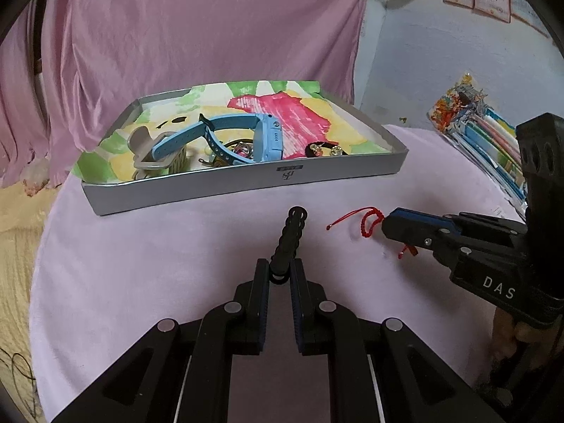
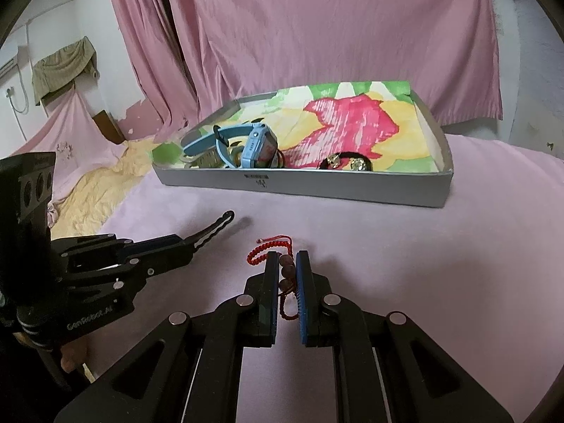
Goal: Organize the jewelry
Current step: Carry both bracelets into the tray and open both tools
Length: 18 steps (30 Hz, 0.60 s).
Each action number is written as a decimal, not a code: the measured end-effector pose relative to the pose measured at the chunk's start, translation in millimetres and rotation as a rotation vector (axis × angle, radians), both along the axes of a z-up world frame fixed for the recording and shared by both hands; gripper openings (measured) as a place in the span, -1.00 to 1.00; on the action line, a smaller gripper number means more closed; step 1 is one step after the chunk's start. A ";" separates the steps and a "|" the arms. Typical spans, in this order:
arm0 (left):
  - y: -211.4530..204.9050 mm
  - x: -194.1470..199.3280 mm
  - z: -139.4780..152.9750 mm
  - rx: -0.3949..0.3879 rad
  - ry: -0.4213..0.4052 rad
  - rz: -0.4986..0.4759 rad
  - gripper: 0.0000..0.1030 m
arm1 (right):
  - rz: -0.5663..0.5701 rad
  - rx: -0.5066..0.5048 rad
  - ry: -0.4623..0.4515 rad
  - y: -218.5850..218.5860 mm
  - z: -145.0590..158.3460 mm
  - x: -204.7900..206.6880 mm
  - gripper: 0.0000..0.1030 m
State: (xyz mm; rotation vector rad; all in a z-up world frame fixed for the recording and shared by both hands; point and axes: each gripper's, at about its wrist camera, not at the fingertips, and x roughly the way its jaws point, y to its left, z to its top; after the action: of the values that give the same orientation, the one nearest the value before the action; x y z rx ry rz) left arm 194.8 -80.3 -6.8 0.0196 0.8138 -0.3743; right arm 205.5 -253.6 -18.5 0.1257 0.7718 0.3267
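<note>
My left gripper (image 1: 280, 268) is shut on one end of a black wavy hair clip (image 1: 290, 234), which sticks out ahead over the pink cloth. To its right my right gripper (image 2: 286, 259) is shut on a red cord bracelet (image 2: 266, 248) with brown beads (image 2: 287, 271) between the pads; its red loops trail from the tips (image 1: 370, 220). Beyond both stands a shallow grey box (image 1: 246, 190) lined with flowered paper. It holds a blue watch (image 1: 246, 134), a grey clip (image 1: 142, 148), rings and gold earrings (image 1: 319, 149).
A stack of colourful books and papers (image 1: 483, 134) lies at the right edge of the table. Pink curtain (image 2: 335, 35) hangs behind the box. Yellow fabric (image 2: 102, 183) lies off the table's left side. A hand (image 2: 72, 352) holds the left gripper's handle.
</note>
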 end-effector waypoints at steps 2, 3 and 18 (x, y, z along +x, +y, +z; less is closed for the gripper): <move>0.5 -1.2 3.1 -0.015 -0.014 0.003 -0.78 | -0.005 0.004 -0.004 -2.0 0.3 -0.2 -0.84; 0.4 -1.1 4.8 -0.021 -0.022 0.004 -0.78 | -0.007 0.007 -0.006 -2.9 0.8 -0.7 -0.84; -27.1 31.6 44.4 -0.102 -0.162 0.037 -0.78 | -0.090 0.011 -0.134 -38.0 39.3 10.2 -0.84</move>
State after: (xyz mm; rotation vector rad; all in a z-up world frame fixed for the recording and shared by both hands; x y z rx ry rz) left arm 226.4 -107.4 37.6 -0.0593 0.6338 -0.3740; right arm 215.7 -291.6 20.8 0.1471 0.6296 0.2511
